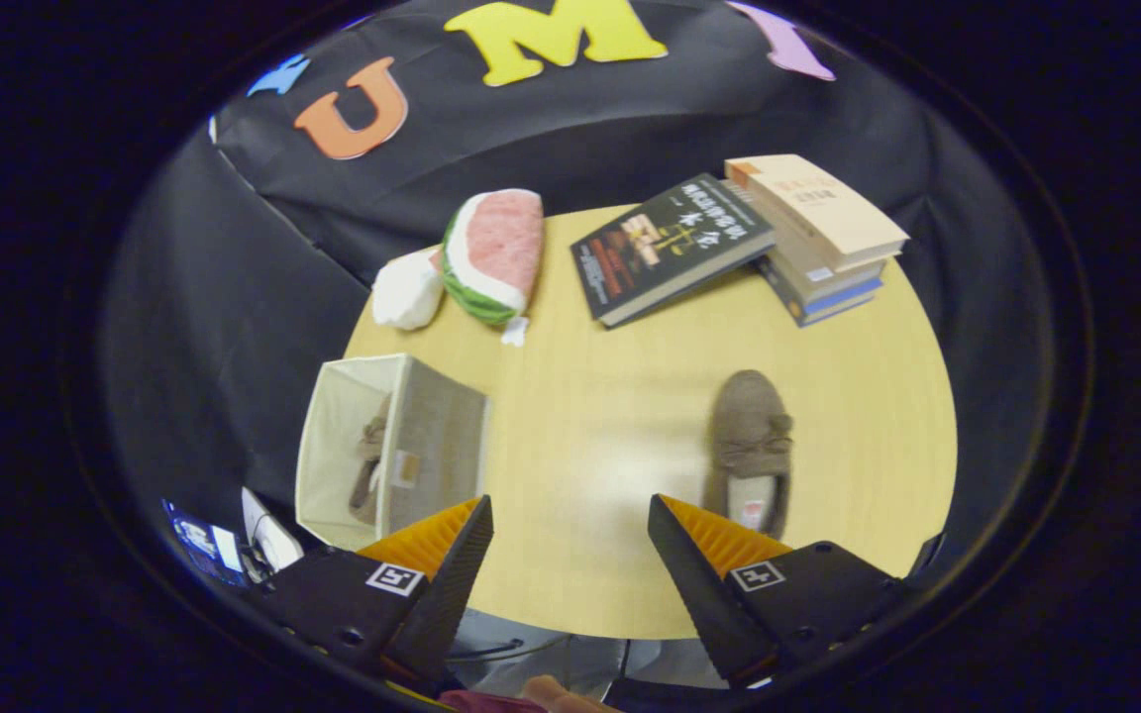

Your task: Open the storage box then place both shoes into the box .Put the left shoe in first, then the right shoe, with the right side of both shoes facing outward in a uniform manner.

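Note:
A beige fabric storage box [432, 436] stands open on the round wooden table [610, 396], just beyond my left finger. One brown shoe [369, 460] lies inside it, against the wall. The other brown shoe [751, 446], a loafer with a bow, rests flat on the table just ahead of my right finger, toe pointing away. My gripper [569, 515] hangs above the table's near edge, open wide, with nothing between its fingers.
At the table's far side lie a watermelon-slice cushion [493, 253], a white bundle [408, 289], a dark book [668, 259] and a stack of books [823, 238]. Some items [224, 545] sit low beside the box, off the table.

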The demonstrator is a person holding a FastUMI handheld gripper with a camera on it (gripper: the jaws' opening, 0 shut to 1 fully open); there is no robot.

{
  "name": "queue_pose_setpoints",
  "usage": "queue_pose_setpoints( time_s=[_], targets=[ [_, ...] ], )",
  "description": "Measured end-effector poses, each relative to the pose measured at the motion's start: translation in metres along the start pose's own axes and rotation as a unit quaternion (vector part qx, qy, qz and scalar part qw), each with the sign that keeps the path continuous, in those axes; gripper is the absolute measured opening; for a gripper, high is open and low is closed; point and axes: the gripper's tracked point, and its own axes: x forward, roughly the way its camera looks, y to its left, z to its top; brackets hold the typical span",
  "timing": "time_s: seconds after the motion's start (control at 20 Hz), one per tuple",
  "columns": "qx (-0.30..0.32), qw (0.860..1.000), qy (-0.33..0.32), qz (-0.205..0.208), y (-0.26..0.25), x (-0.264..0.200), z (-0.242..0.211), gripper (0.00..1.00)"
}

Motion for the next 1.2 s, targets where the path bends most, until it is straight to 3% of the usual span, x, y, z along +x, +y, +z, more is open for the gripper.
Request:
queue_pose_setpoints(
  time_s=[0.2,0.45,0.65,0.95,1.1,1.15,1.2],
  targets=[
    [0.021,0.999,0.003,-0.05,-0.096,0.007,-0.007,0.96],
    [0.021,0.996,0.035,-0.081,-0.172,0.035,-0.024,0.96],
    [0.009,0.996,0.057,-0.073,-0.178,0.061,-0.028,0.96],
    [0.001,0.986,0.076,-0.147,-0.206,0.096,-0.031,0.96],
    [0.006,0.985,0.077,-0.153,-0.206,0.103,-0.03,0.96],
    [0.009,0.986,0.083,-0.147,-0.203,0.109,-0.032,0.91],
    [0.009,0.985,0.091,-0.145,-0.201,0.113,-0.035,0.8]
  ],
)
